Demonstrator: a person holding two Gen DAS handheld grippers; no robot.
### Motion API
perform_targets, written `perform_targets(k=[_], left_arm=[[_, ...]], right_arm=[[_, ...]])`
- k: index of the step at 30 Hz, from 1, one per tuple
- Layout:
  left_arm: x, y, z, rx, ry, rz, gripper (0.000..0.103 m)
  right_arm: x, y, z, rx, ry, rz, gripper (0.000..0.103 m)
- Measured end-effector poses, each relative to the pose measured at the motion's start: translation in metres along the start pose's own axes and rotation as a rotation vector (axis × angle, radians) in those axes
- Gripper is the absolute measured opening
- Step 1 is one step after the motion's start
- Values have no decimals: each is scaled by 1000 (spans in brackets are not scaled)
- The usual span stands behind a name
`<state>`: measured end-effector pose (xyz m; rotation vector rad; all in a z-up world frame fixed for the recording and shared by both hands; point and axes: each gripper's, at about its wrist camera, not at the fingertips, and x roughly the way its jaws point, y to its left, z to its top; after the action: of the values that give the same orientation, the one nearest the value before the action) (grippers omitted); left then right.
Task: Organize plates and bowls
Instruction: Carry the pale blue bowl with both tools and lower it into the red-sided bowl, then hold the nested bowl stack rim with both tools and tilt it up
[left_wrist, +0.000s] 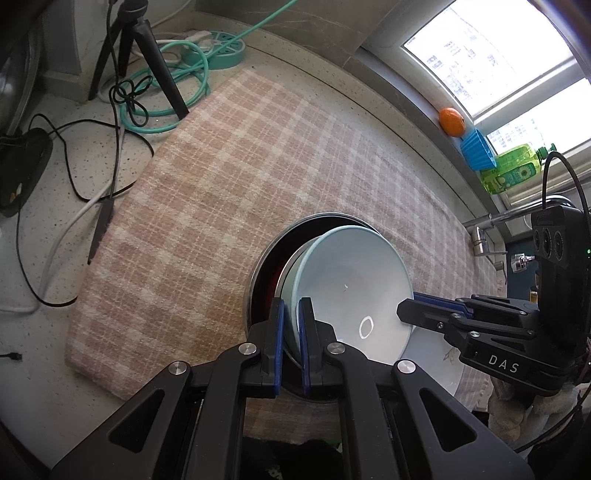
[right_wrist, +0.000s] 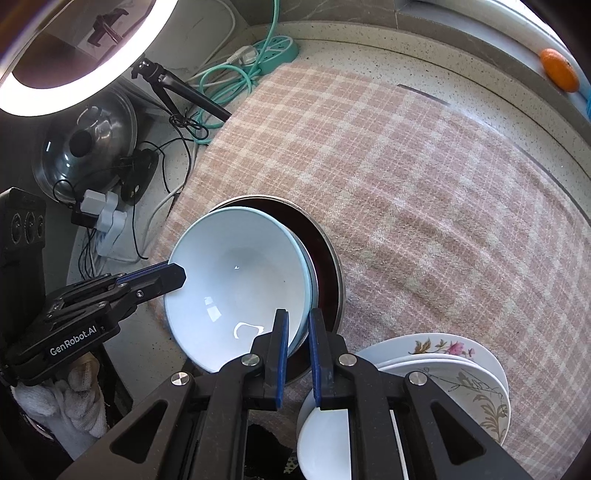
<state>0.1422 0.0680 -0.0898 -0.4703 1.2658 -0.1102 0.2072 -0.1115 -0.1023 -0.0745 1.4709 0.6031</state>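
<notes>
Both tongs are working on one pale blue bowl (right_wrist: 236, 280), which is sitting tilted inside a nest of bowls: beneath it a grey-rimmed bowl, and outermost a dark metal bowl (right_wrist: 325, 251) resting on the checked cloth (right_wrist: 406, 184) that covers the surface.

The left tongs (left_wrist: 291, 332) are clamping the blue bowl's rim on one side, blue pads pressed either side of the wall. The right tongs (right_wrist: 297, 347) are straddling the opposite rim; they look closed on it, though a sliver of gap is showing beside the outer pad, so the grip may be loosening.

Relative to the bowl nest: a stack of plates (right_wrist: 443, 369), floral ones on top, is lying just beside it on the right tongs' side, with a plain white plate (right_wrist: 325, 435) at the near edge of that stack. The rest of the cloth beyond the nest is carrying no crockery.

Progress, as a judgement: plates are looking gathered into one pile and bowls into one nest. The blue bowl is appearing to be the last piece, not yet seated level. Remaining: letting it settle flat and letting go.
</notes>
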Motion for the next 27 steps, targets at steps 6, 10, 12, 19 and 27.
perform_targets(k=[6,10,12,19,27], left_arm=[[0,1,1,4,6,-3,6],[0,0,0,11,7,1,6],[0,0,0,10,6,0,6],[-5,-2,0,30,-15,7,6],[0,-2,-1,32,-10,4,6]], right_arm=[[0,3,0,-15,2,-15,11],[-1,3,0,-18,-3,-23,10],[-1,2,0,-17,-2,-20,10],[0,4,0,-28,-9,-33,8],[-6,6,1,-34,-36,-46,8]])
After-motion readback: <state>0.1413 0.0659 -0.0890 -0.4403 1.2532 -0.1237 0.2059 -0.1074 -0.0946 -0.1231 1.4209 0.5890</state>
